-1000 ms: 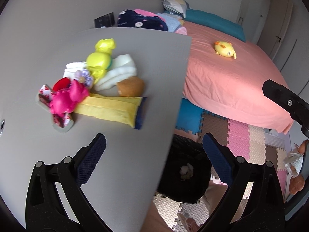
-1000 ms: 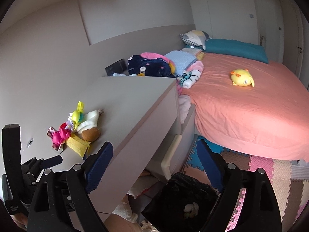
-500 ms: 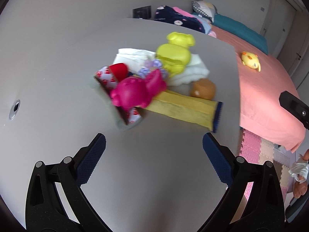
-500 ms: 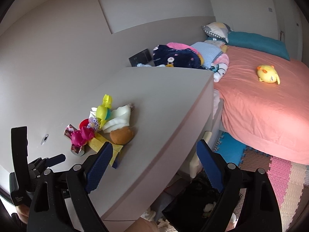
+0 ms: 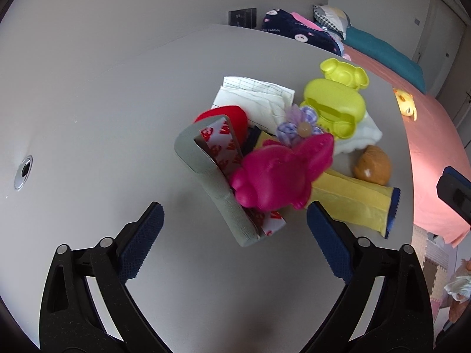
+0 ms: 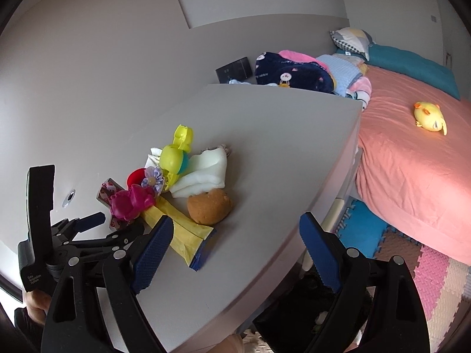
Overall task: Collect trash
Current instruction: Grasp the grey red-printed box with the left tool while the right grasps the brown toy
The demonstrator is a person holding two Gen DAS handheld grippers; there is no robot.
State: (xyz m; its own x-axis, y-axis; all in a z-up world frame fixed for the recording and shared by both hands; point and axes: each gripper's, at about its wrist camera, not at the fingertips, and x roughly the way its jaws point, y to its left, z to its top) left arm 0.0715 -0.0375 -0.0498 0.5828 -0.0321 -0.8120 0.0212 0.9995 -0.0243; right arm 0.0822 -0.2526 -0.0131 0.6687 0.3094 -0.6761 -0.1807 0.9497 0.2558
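Observation:
A pile lies on the grey desk (image 5: 88,111): a grey strip of tape with red print (image 5: 212,173), a pink toy (image 5: 279,173), a yellow wrapper (image 5: 353,200), a brown lump (image 5: 373,169), white tissue (image 5: 256,100), a yellow-green toy (image 5: 335,103) and a red cap (image 5: 229,117). My left gripper (image 5: 234,232) is open, just short of the tape strip. My right gripper (image 6: 235,247) is open above the desk's front edge, near the yellow wrapper (image 6: 179,232). The left gripper also shows in the right wrist view (image 6: 97,223).
A black trash bag (image 6: 306,317) sits on the floor below the desk edge. A pink bed (image 6: 412,153) with a yellow plush (image 6: 429,116) stands to the right. Folded clothes (image 6: 294,73) lie behind the desk. Foam mats (image 6: 406,253) cover the floor.
My left gripper has swung from the desk edge toward the pile and closed in on the tape strip. My right gripper has moved left over the desk. Both stay open.

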